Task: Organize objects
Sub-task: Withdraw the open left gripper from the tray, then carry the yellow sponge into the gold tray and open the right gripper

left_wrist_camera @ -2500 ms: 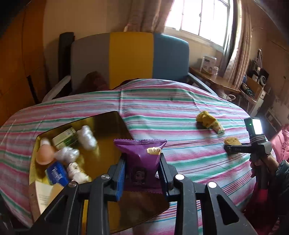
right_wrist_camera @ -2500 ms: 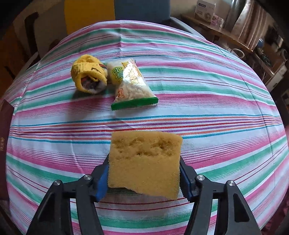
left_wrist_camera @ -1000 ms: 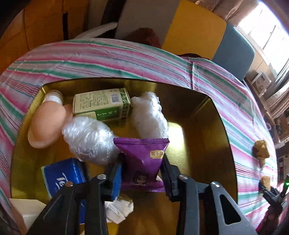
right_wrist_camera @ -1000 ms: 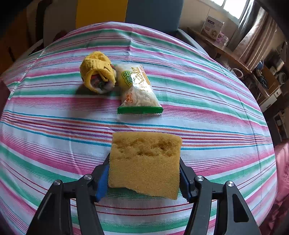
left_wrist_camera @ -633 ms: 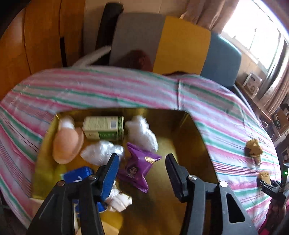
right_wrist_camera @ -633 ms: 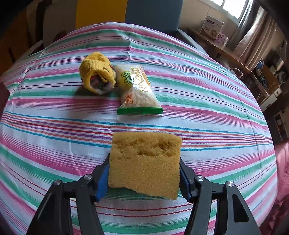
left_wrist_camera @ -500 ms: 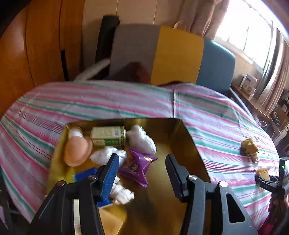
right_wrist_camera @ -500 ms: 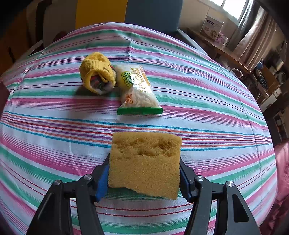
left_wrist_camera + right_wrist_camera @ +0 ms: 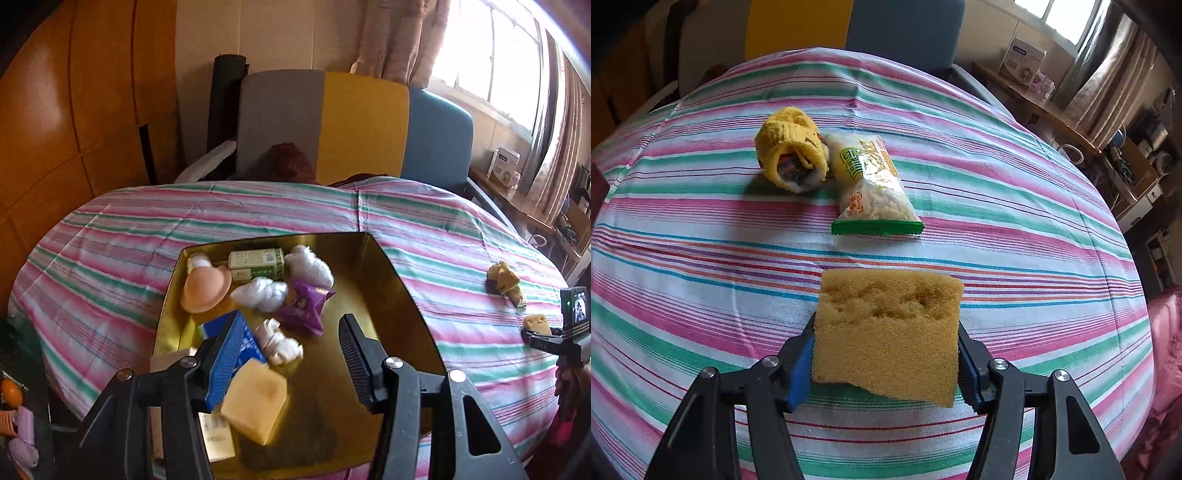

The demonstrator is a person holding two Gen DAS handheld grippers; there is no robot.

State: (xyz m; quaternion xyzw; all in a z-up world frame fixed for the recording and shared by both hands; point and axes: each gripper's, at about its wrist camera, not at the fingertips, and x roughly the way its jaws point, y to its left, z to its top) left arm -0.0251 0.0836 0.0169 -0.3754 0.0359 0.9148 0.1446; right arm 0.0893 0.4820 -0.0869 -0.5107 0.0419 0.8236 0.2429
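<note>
Purple snack pack (image 9: 303, 307) now lies in the gold tray (image 9: 406, 306), let go by the left hand-held gripper (image 9: 291, 354), which has backed off, jaws wide. Right hand-held gripper (image 9: 886, 354) still squeezes the sponge (image 9: 888, 332) over the worktop (image 9: 701, 258), probably next for the tray.

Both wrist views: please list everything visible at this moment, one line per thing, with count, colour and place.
Gold metal tray: one, on striped tablecloth.
Purple snack packet: one, in tray.
White plastic bundles: three, in tray.
Green-white box: one, tray's far side.
Peach round object: one, tray's left.
Blue tissue pack: one, in tray.
Pale yellow block: one, tray's near side.
Yellow knitted roll: one, on cloth.
Clear green-edged snack bag: one, touching the roll.
Tan sponge: one, in right gripper.
Left gripper: open, over tray.
</note>
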